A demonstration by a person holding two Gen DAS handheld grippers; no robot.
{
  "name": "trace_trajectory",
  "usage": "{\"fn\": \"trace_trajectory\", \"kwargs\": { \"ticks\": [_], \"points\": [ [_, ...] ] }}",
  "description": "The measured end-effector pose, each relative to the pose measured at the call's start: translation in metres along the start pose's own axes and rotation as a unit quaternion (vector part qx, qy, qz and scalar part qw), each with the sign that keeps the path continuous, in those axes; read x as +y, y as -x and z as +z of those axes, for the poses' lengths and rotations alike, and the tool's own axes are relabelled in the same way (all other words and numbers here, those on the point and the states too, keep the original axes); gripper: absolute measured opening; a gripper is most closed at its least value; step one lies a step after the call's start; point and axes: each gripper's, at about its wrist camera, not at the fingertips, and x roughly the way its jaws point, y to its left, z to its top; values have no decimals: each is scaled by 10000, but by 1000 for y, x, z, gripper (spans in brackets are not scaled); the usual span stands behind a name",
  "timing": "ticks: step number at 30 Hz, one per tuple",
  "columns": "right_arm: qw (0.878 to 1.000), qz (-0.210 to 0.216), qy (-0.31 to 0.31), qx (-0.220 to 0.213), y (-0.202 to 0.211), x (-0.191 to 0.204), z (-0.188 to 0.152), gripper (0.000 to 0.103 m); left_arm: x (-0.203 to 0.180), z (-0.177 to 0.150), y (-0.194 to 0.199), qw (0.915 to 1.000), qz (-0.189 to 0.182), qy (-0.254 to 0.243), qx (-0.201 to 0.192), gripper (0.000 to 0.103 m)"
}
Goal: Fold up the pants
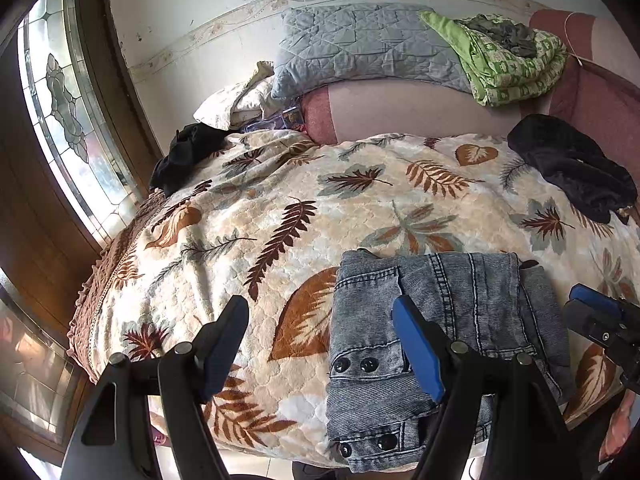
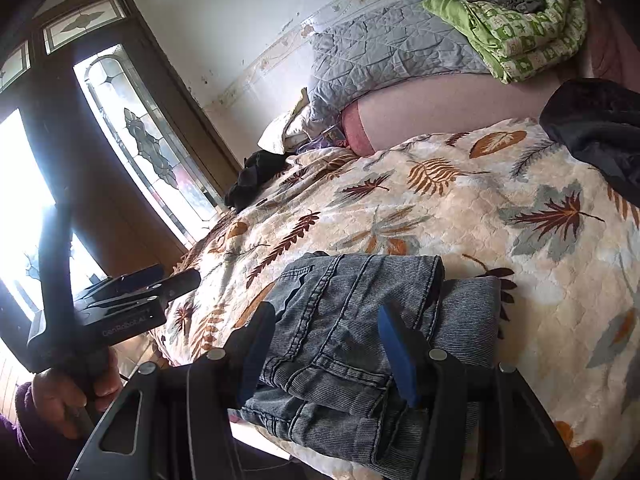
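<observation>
Lying folded on the bed (image 1: 280, 208), the jeans (image 2: 352, 328) sat directly ahead of the open, empty right hand-held gripper (image 2: 324, 348), their length running away from it, nearer than the open left hand-held gripper (image 1: 320, 344).

Black tool (image 1: 320, 344), blue pads, purple sleeve (image 2: 16, 432)

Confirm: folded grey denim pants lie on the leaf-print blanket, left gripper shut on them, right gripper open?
Not quite. The left gripper is open and holds nothing, as the left wrist view shows. The folded grey denim pants do lie on the leaf-print blanket, right gripper open.
</observation>
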Motion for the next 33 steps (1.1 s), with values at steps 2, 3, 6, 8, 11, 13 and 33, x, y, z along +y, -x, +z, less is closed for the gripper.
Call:
{"fn": "trace_trajectory", "kwargs": {
  "ticks": [2, 3, 6, 8, 11, 13, 33],
  "points": [
    [10000, 4, 1, 2, 0, 0, 0, 58, 0, 0, 0, 10000, 9, -1, -3, 75],
    [10000, 4, 2, 0, 0, -1, 0, 58, 0, 0, 0, 10000, 10, 1, 1, 75],
    [10000, 2, 4, 12, 0, -1, 0, 58, 1, -2, -1, 10000, 9, 6, 27, 75],
    [10000, -3, 5, 25, 0, 0, 0, 58, 0, -3, -2, 10000, 15, 5, 36, 75],
    [10000, 4, 8, 31, 0, -1, 0, 58, 0, -3, -3, 10000, 4, 1, 58, 75],
    [10000, -7, 10, 31, 0, 0, 0, 58, -1, -3, -4, 10000, 5, -1, 74, 75],
    [10000, -13, 22, 93, -3, 0, 0, 58, -3, -6, -11, 9999, -11, -27, 164, 75]
  ]
}}
